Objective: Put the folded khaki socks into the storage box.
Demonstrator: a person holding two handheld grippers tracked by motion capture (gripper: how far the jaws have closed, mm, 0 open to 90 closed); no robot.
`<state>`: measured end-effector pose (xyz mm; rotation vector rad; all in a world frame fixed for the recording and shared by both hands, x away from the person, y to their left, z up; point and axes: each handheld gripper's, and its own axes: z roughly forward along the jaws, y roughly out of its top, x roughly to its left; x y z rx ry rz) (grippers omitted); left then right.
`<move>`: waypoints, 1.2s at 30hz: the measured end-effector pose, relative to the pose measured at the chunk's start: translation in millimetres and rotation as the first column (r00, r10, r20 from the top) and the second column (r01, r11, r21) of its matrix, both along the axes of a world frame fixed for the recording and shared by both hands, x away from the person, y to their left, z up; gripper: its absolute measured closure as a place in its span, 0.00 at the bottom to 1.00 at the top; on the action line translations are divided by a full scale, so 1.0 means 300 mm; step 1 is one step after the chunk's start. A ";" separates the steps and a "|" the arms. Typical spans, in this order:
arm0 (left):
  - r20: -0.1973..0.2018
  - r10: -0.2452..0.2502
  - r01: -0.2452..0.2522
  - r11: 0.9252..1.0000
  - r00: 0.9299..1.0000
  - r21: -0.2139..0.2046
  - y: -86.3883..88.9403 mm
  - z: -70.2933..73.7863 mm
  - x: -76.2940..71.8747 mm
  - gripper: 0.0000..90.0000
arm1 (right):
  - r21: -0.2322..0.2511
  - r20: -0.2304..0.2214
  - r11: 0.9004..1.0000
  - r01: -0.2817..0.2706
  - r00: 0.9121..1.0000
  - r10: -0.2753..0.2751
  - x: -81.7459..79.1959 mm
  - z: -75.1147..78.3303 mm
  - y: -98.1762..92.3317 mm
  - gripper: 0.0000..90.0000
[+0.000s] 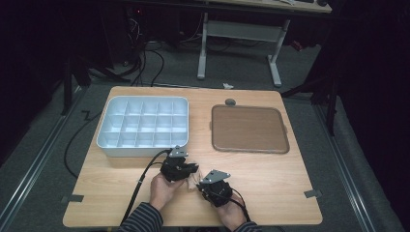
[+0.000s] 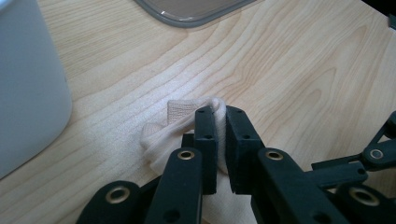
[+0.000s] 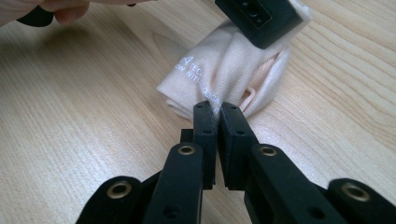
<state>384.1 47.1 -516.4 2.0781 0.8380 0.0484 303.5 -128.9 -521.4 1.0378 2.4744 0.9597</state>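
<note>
Cream sock (image 3: 229, 70), bunched on the wooden table (image 1: 270, 174) near its front edge, between the two hands and well short of the compartment box (image 1: 143, 126) and the brown tray (image 1: 249, 129). The left gripper (image 2: 220, 111) is clamped on one fold; the right gripper (image 3: 218, 108) is clamped on the printed edge. Judged stage: both grips secured; the sock remains unfolded and unplaced.

high view: fixed above the person's side, faces forward and down on the whole table (image 1: 270, 169) | left gripper view: close, low, tray (image 2: 191, 11) at 12 o'clock | right gripper view: close, low | shared: pale folded cloth (image 2: 177, 121) (image 3: 229, 70)
</note>
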 end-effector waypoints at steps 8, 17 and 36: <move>0.029 -0.008 0.008 1.000 1.000 0.019 -0.007 -0.004 0.002 0.94 | -0.002 0.001 1.000 -0.001 1.000 0.001 0.003 -0.006 0.001 0.96; 0.034 -0.015 0.014 0.999 0.999 0.029 -0.010 -0.006 0.008 0.94 | 0.000 -0.003 1.000 0.000 1.000 0.000 0.002 -0.008 0.008 0.96; 0.059 -0.020 0.019 1.000 0.998 0.016 0.027 0.044 -0.038 0.62 | 0.056 -0.008 0.998 0.010 1.000 -0.009 0.000 0.001 0.005 0.91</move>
